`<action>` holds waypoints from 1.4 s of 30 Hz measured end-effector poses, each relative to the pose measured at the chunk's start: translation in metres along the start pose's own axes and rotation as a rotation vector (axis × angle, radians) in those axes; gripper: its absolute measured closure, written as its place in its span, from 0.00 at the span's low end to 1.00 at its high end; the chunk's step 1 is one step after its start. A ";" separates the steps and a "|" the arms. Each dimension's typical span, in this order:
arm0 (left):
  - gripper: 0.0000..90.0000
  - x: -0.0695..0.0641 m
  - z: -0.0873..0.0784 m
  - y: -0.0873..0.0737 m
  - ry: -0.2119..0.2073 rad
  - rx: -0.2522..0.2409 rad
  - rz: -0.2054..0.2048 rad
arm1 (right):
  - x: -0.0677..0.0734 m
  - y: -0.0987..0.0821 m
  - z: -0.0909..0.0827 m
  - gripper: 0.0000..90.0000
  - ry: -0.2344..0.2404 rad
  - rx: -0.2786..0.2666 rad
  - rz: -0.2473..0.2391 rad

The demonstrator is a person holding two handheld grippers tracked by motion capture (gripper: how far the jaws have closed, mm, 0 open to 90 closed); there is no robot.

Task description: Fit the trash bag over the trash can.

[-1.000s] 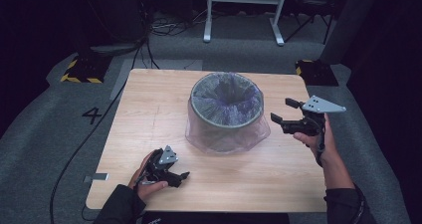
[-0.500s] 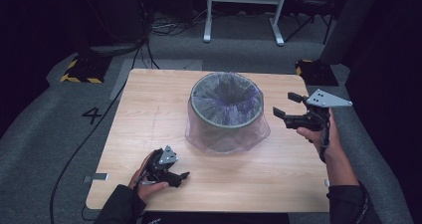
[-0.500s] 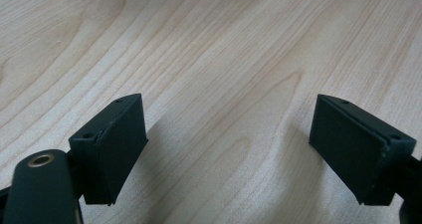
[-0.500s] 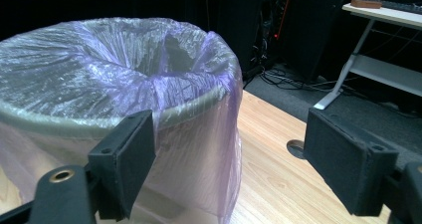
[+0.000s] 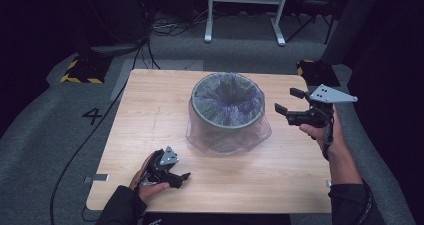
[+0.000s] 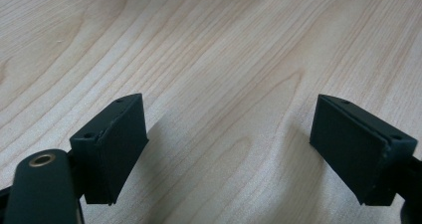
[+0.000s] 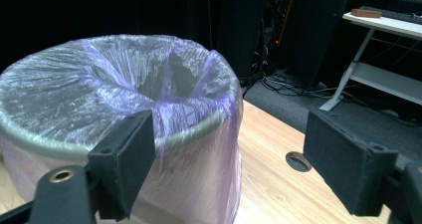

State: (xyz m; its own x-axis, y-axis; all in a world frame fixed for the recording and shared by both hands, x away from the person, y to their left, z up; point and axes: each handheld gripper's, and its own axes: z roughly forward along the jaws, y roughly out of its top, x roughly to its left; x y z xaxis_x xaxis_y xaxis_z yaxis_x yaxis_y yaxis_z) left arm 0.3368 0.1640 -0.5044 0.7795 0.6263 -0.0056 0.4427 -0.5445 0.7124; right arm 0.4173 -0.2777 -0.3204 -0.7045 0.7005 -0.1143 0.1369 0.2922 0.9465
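A bin (image 5: 227, 112) lined with a clear plastic bag (image 7: 149, 92) stands at the middle of the table (image 5: 150, 115). The right tool (image 5: 290, 105) hovers just right of the bin's rim, jaws wide apart and empty. The left tool (image 5: 182, 177) rests on the table's near left, jaws wide apart and empty.

Upright round bin (image 5: 227, 112), translucent purple liner, mid-table
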 end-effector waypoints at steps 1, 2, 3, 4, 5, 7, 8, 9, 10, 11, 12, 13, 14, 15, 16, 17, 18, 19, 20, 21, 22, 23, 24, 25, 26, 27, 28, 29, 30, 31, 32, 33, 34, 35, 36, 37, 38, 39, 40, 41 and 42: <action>0.16 0.000 0.000 0.000 0.000 0.000 0.000 | 0.000 0.001 0.001 0.25 0.002 0.001 -0.003; 0.16 0.000 0.000 0.000 0.000 0.000 0.000 | 0.000 0.002 0.002 0.25 0.004 0.004 -0.006; 0.16 0.000 0.000 0.000 0.001 0.000 0.000 | -0.001 0.003 0.003 0.25 0.006 0.011 -0.007; 0.16 0.000 0.000 0.000 0.003 0.000 0.000 | -0.001 0.004 0.005 0.25 0.010 0.017 -0.007; 0.16 0.000 0.000 0.000 0.003 0.001 -0.001 | -0.002 0.005 0.007 0.25 0.008 0.024 -0.009; 0.16 0.000 0.000 0.000 0.003 0.001 0.001 | -0.002 0.006 0.011 0.25 0.009 0.034 -0.009; 0.16 0.000 0.000 0.000 0.003 0.001 0.000 | -0.003 0.008 0.014 0.24 0.015 0.036 -0.003; 0.16 0.000 0.000 0.000 0.003 0.001 0.000 | -0.003 0.009 0.015 0.24 0.011 0.036 -0.002; 0.16 0.000 0.000 0.000 0.003 0.001 0.000 | -0.002 0.010 0.018 0.24 0.010 0.033 -0.003; 0.16 0.000 0.000 0.000 0.003 0.001 0.000 | -0.002 0.012 0.020 0.24 0.018 0.024 -0.003; 0.16 0.000 0.000 0.000 0.003 0.001 0.000 | -0.001 0.013 0.022 0.24 0.024 0.019 0.002; 0.16 0.000 0.000 0.000 0.003 0.001 -0.001 | 0.000 0.014 0.024 0.24 0.028 0.019 0.005; 0.16 0.000 0.000 0.000 0.003 0.001 0.000 | 0.001 0.015 0.028 0.24 0.034 0.020 0.002; 0.16 0.000 0.000 0.000 0.003 0.001 0.000 | 0.002 0.016 0.032 0.24 0.041 0.029 0.003; 0.16 0.000 0.000 0.000 0.003 0.001 0.000 | 0.003 0.017 0.036 0.24 0.048 0.035 0.003; 0.16 0.000 0.000 0.000 0.003 0.001 -0.001 | 0.004 0.018 0.039 0.24 0.054 0.040 -0.003; 0.16 0.000 0.000 0.000 0.003 0.001 0.000 | 0.006 0.019 0.043 0.24 0.060 0.048 -0.009; 0.16 0.000 0.000 0.000 0.003 0.001 -0.002 | 0.007 0.019 0.046 0.24 0.062 0.051 -0.011; 0.16 0.000 0.000 0.000 0.003 0.001 0.000 | 0.009 0.021 0.050 0.24 0.067 0.053 -0.007; 0.16 0.000 0.000 0.000 0.003 0.001 0.000 | 0.010 0.022 0.053 0.24 0.077 0.055 -0.004; 0.16 0.000 0.000 0.000 0.003 0.001 0.000 | 0.011 0.023 0.056 0.24 0.082 0.057 -0.004; 0.16 0.000 0.000 0.000 0.003 0.000 -0.002 | 0.013 0.025 0.059 0.24 0.083 0.058 -0.007; 0.16 0.000 0.000 0.000 0.003 0.000 -0.002 | 0.014 0.026 0.062 0.24 0.089 0.063 -0.012; 0.16 0.000 0.000 0.000 0.003 0.001 -0.004 | 0.015 0.027 0.064 0.24 0.095 0.068 -0.015; 0.16 0.000 0.000 0.000 0.003 0.000 -0.004 | 0.016 0.029 0.068 0.24 0.103 0.073 -0.018; 0.16 0.000 0.000 0.000 0.003 0.000 -0.005 | 0.016 0.029 0.070 0.24 0.103 0.074 -0.016; 0.16 0.000 0.000 0.000 0.002 0.000 -0.005 | 0.016 0.030 0.075 0.24 0.102 0.079 -0.014; 0.16 0.000 0.000 0.000 0.002 0.000 -0.005 | 0.017 0.030 0.077 0.24 0.103 0.085 -0.012; 0.16 0.000 0.000 0.000 0.002 0.000 -0.005 | 0.017 0.031 0.080 0.24 0.107 0.086 -0.015; 0.16 0.000 0.000 0.000 0.003 0.000 -0.005 | 0.018 0.032 0.083 0.24 0.114 0.087 -0.010; 0.16 0.000 0.000 0.000 0.003 0.000 -0.005 | 0.019 0.033 0.085 0.24 0.117 0.095 -0.014; 0.16 0.000 0.000 0.000 0.003 0.000 -0.005 | 0.021 0.033 0.088 0.24 0.120 0.105 -0.018; 0.16 0.000 0.000 0.000 0.004 0.000 -0.005 | 0.022 0.034 0.091 0.24 0.125 0.111 -0.023; 0.16 -0.001 0.000 0.000 0.004 0.000 -0.005 | 0.024 0.034 0.093 0.24 0.133 0.116 -0.028; 0.16 -0.001 -0.001 -0.001 0.005 0.001 -0.006 | 0.025 0.035 0.096 0.24 0.136 0.122 -0.032; 0.16 -0.001 -0.001 -0.001 0.005 0.001 -0.006 | 0.027 0.035 0.098 0.24 0.135 0.126 -0.039; 0.16 -0.001 -0.001 -0.001 0.006 0.001 -0.006 | 0.028 0.035 0.100 0.24 0.140 0.129 -0.043; 0.16 -0.001 -0.001 -0.001 0.005 0.000 -0.006 | 0.029 0.035 0.102 0.23 0.155 0.134 -0.044; 0.16 -0.001 -0.001 -0.001 0.006 0.000 -0.005 | 0.029 0.035 0.103 0.23 0.167 0.143 -0.045; 0.16 -0.001 -0.001 -0.001 0.006 0.000 -0.006 | 0.030 0.035 0.105 0.23 0.163 0.151 -0.048; 0.16 -0.001 -0.001 -0.001 0.006 0.000 -0.006 | 0.031 0.035 0.107 0.24 0.153 0.164 -0.054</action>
State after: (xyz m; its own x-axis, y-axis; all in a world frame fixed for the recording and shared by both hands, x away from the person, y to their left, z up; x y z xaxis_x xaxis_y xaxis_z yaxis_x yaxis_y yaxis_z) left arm 0.3357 0.1645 -0.5043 0.7744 0.6326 -0.0054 0.4470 -0.5412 0.7122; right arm 0.4749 -0.1765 -0.3232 -0.8096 0.5776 -0.1047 0.1984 0.4371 0.8772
